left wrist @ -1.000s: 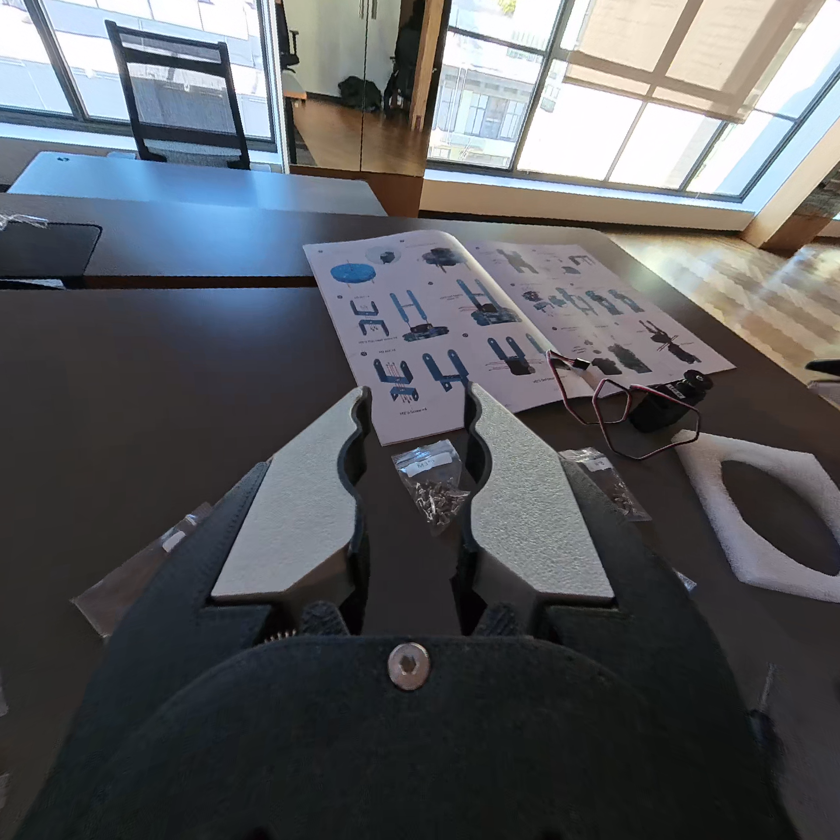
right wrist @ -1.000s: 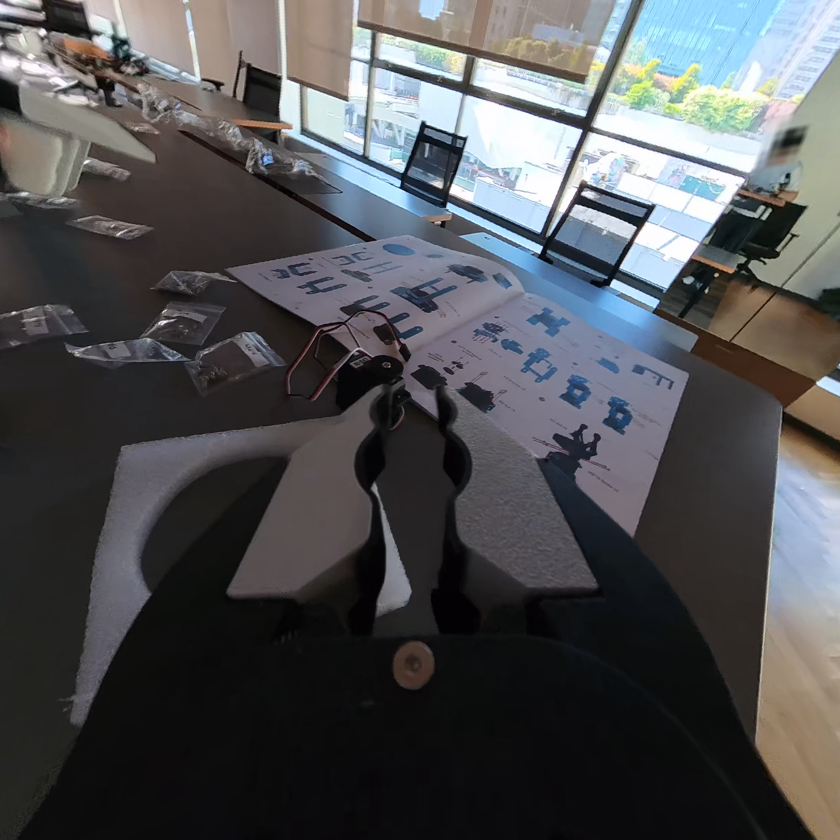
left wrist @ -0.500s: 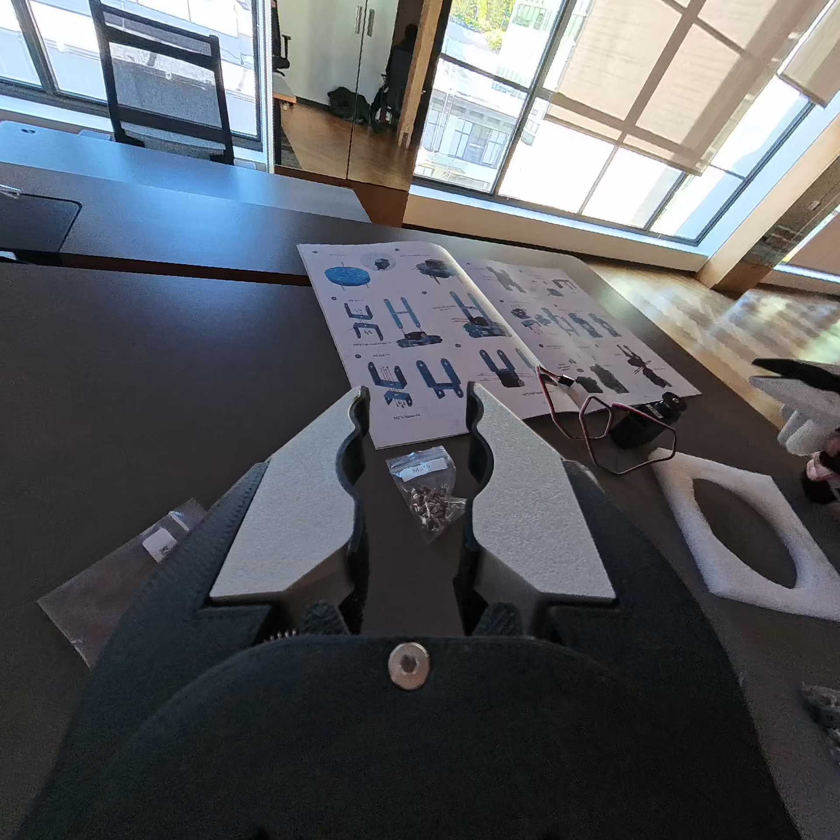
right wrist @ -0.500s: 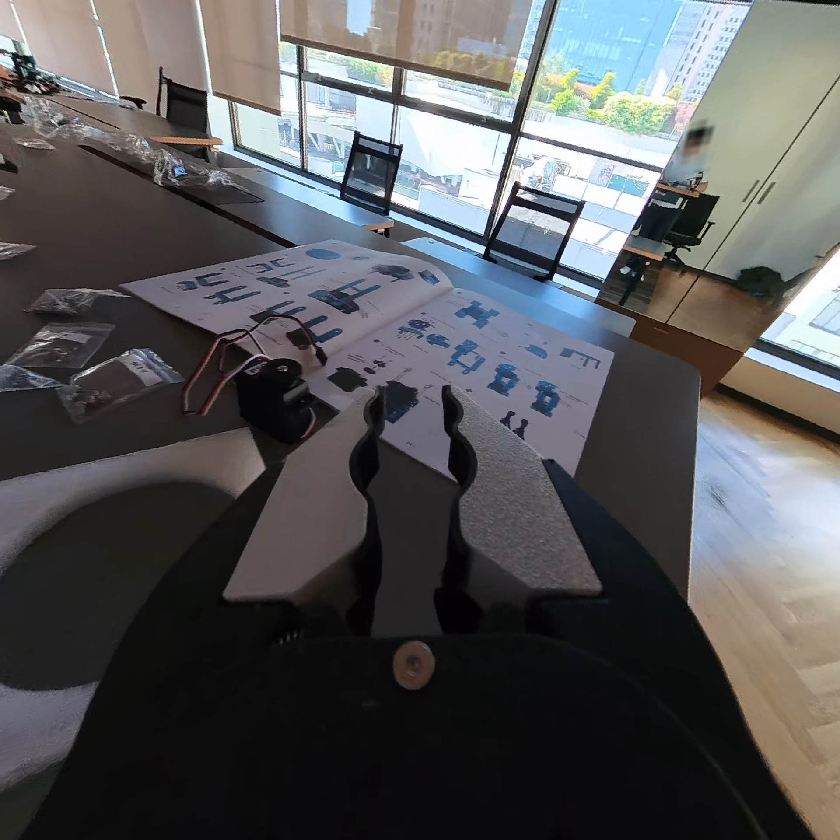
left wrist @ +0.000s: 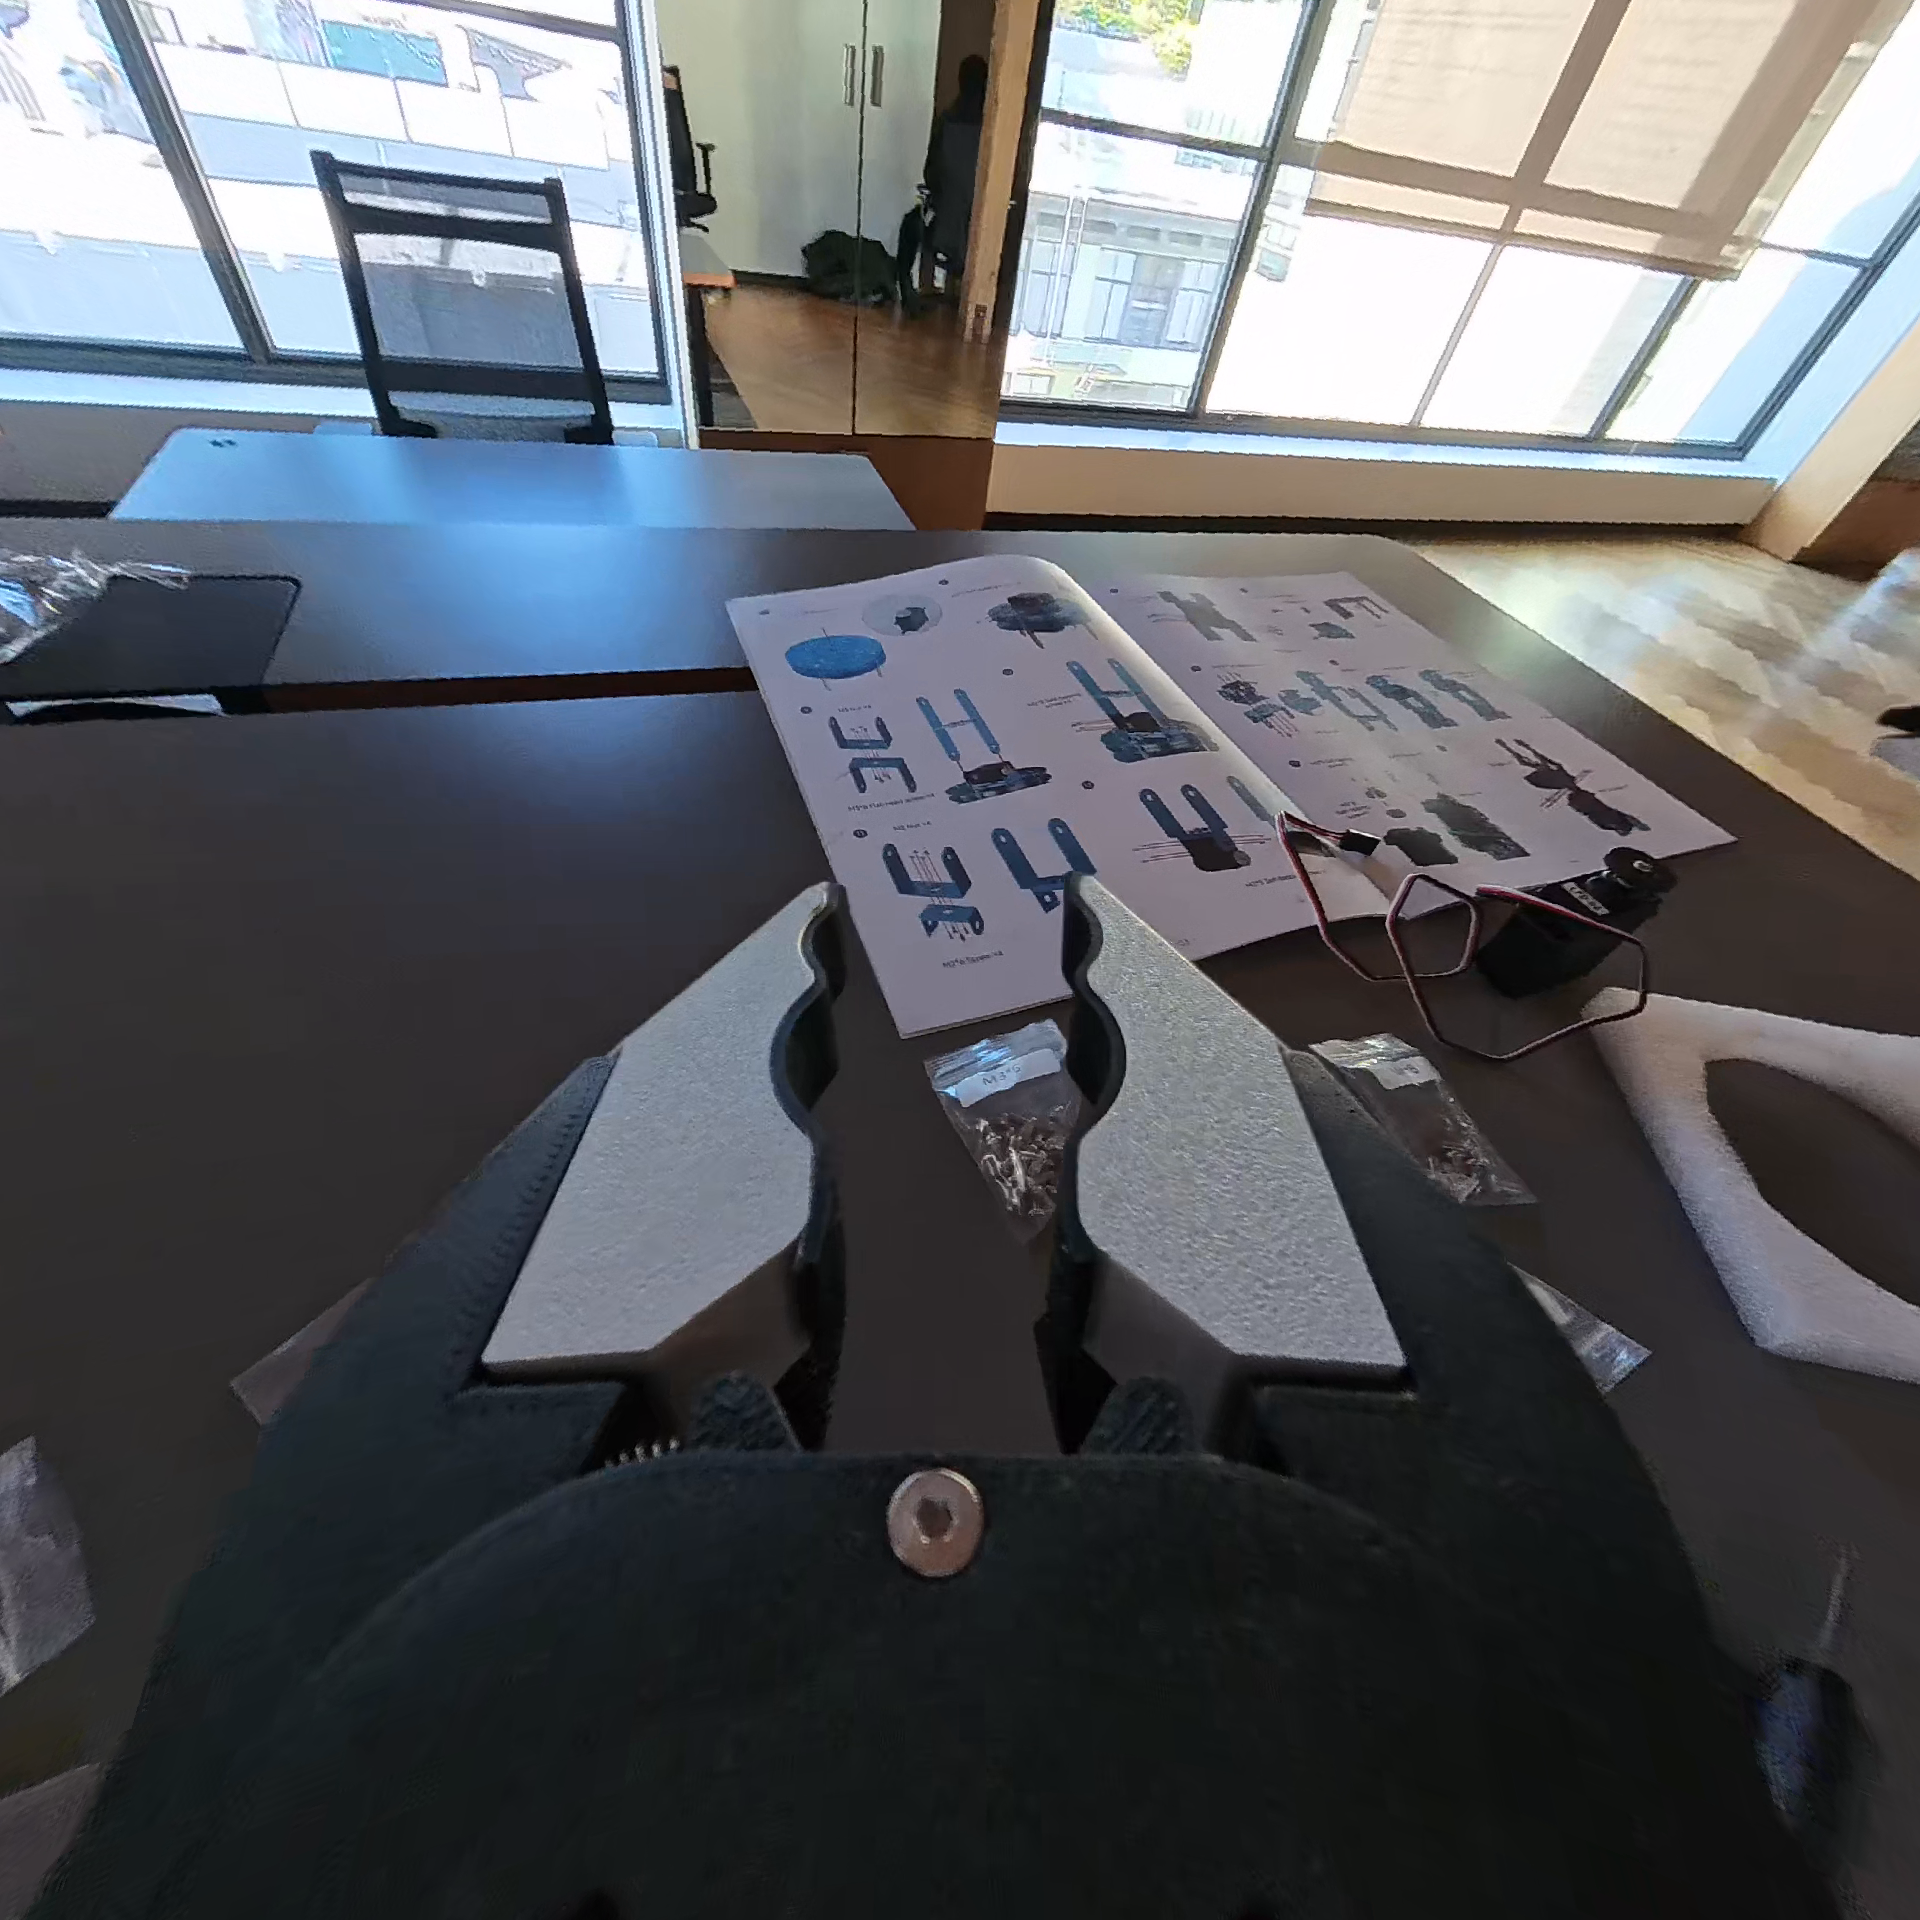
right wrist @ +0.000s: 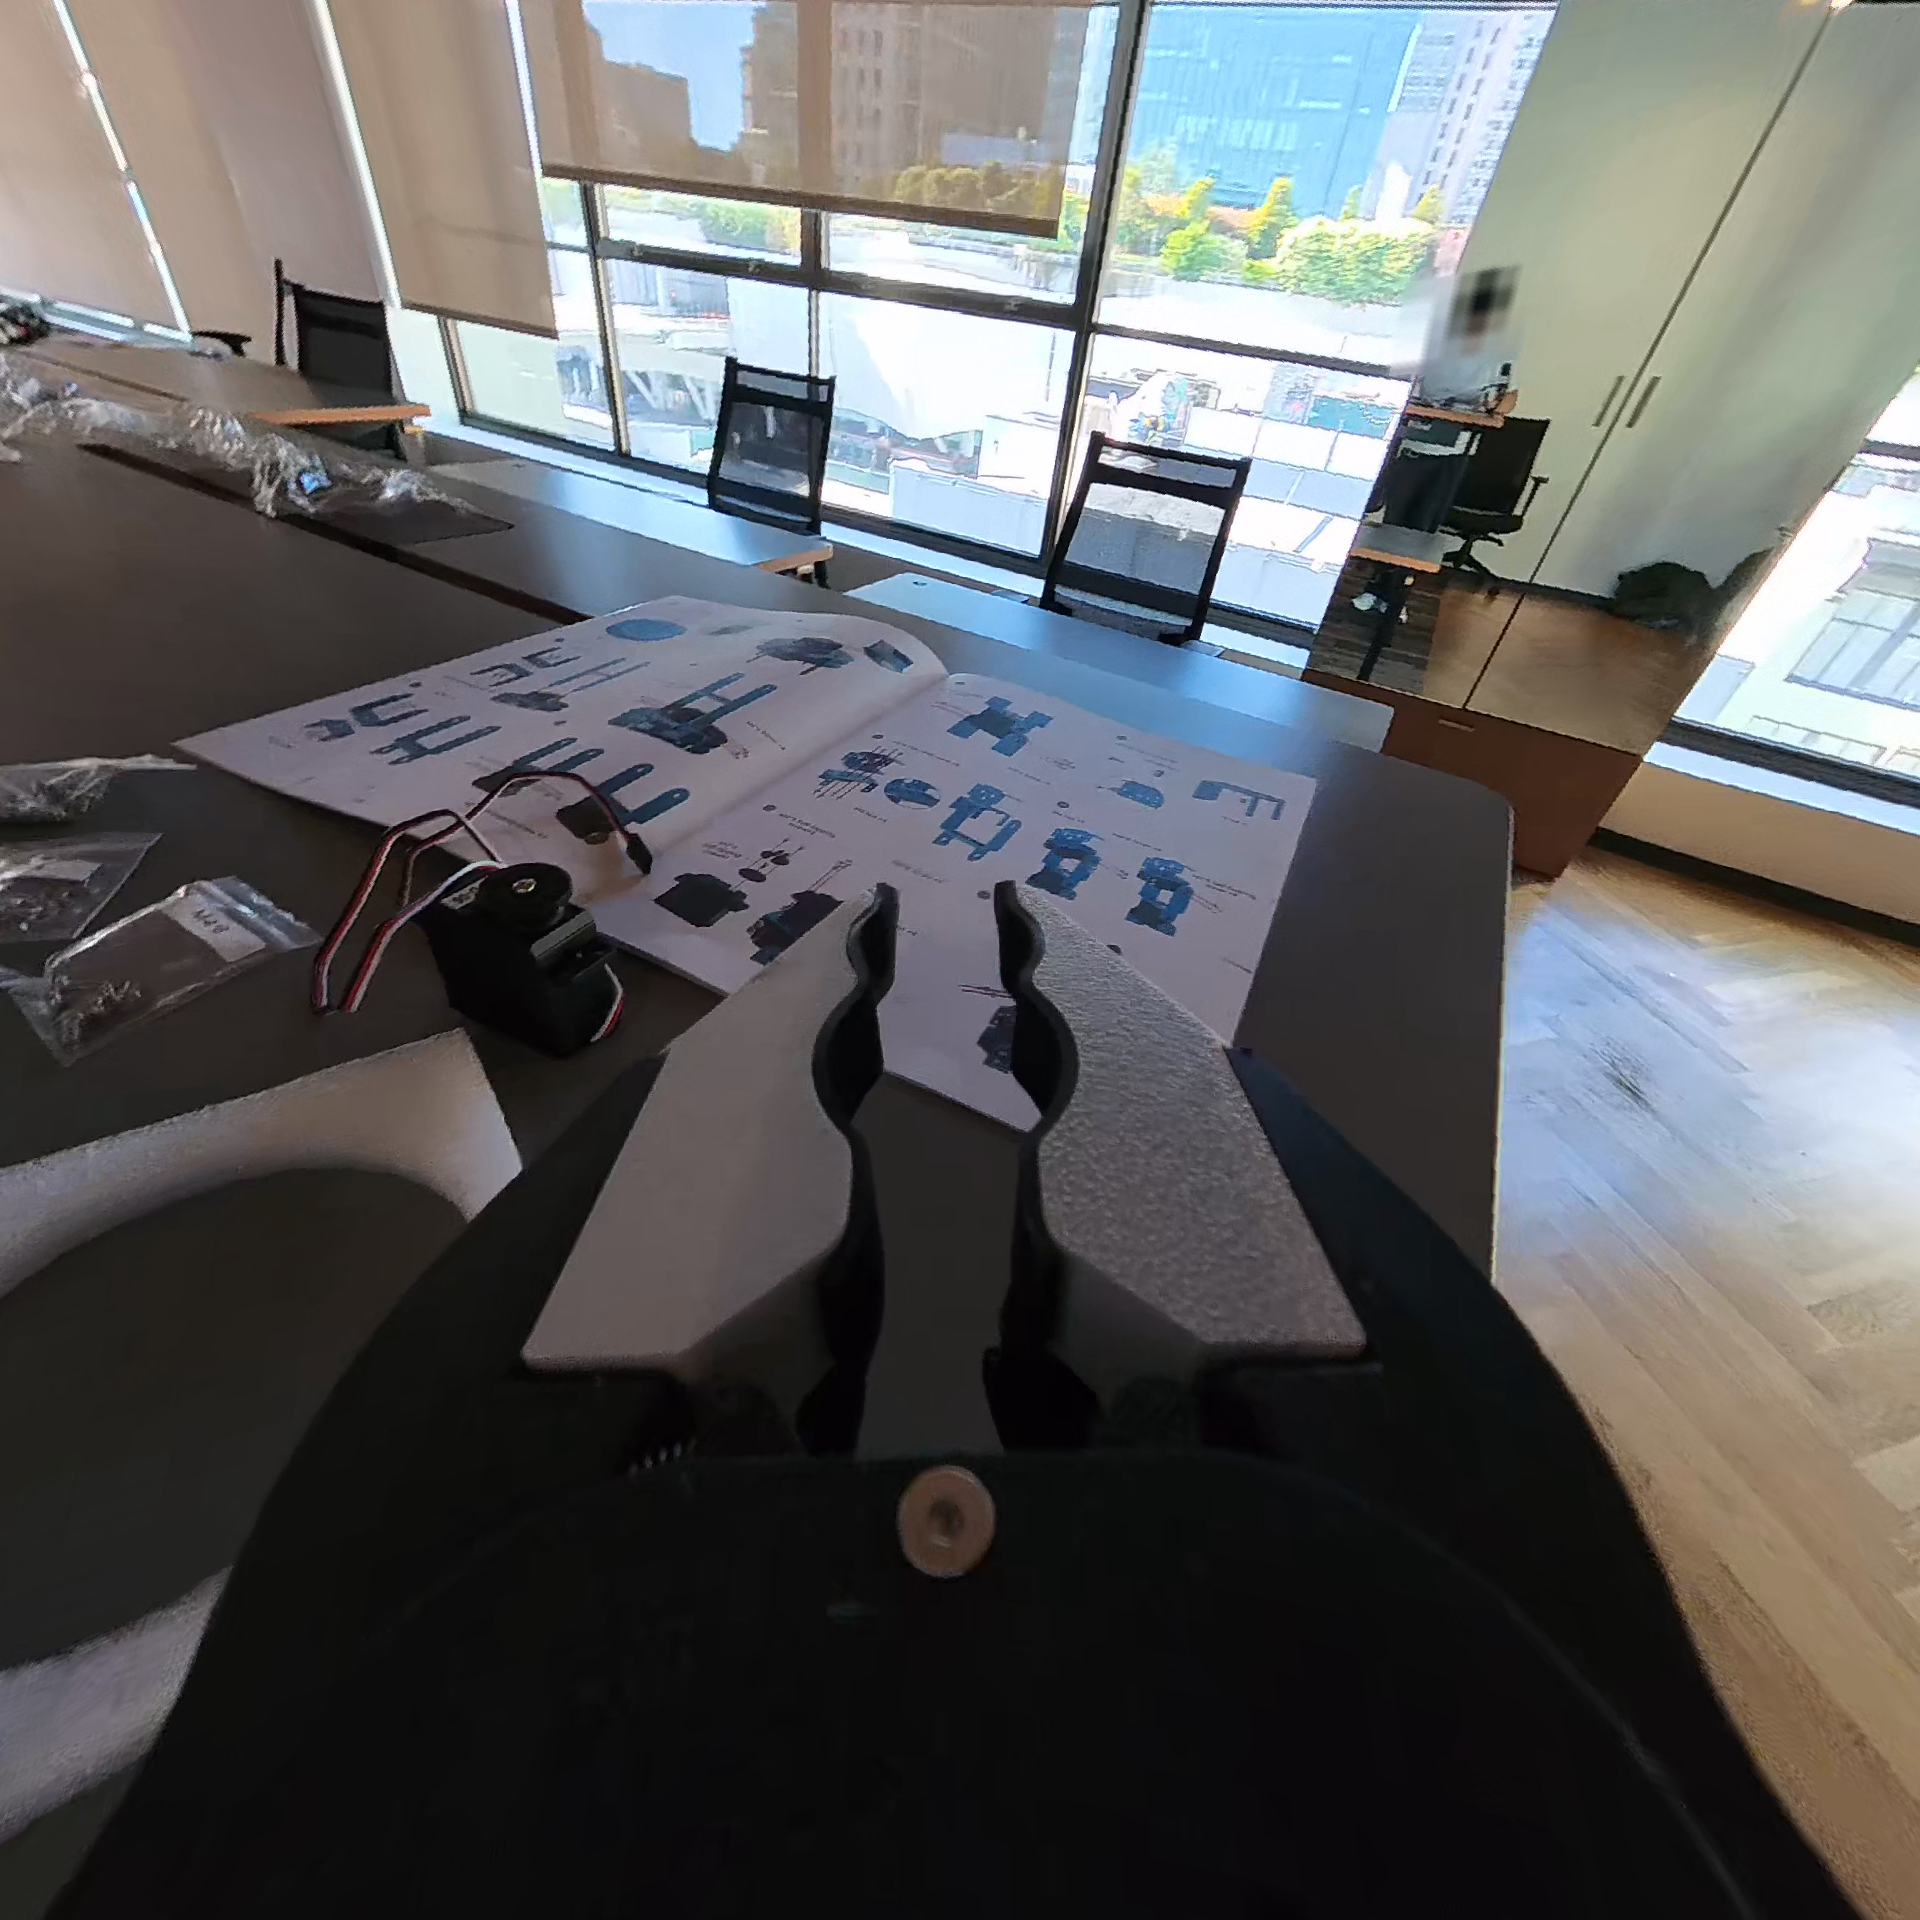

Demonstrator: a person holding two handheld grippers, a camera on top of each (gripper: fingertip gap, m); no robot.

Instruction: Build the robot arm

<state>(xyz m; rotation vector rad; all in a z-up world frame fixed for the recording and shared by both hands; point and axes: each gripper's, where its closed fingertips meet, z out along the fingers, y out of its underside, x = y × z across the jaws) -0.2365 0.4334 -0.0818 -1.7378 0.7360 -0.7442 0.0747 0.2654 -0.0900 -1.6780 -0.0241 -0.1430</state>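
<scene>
My left gripper (left wrist: 951, 904) hangs above the dark table (left wrist: 416, 935) with its jaws spread apart and nothing between them. Seen in the gap, toward 1 o'clock of the tips, lies a small clear bag of screws (left wrist: 1013, 1122), partly hidden by my right finger (left wrist: 1184, 1122). A second small bag (left wrist: 1429, 1127) lies at 3 o'clock of it. The open instruction booklet (left wrist: 1143, 748) with blue diagrams lies flat at 12 to 1 o'clock, just past the tips. At 2 o'clock a black servo motor (left wrist: 1558, 925) with its looped wire (left wrist: 1413, 935) rests beside the booklet's near edge, and white foam packing (left wrist: 1766, 1226) with a cut-out sits at 3 o'clock.

My right gripper (right wrist: 940, 904) also holds nothing, jaws parted by a narrower gap, hovering over the booklet (right wrist: 935, 769) near its front edge. The servo motor (right wrist: 530, 956) stands at 9 to 10 o'clock of the tips, clear of them, with the clear bags (right wrist: 156, 956) farther left and the foam packing (right wrist: 260, 1143) at 8 o'clock.

Beyond the table are black chairs (right wrist: 1143, 540), tall windows (right wrist: 935, 312) with blinds, and a wood floor (right wrist: 1714, 1143) at 3 o'clock.
</scene>
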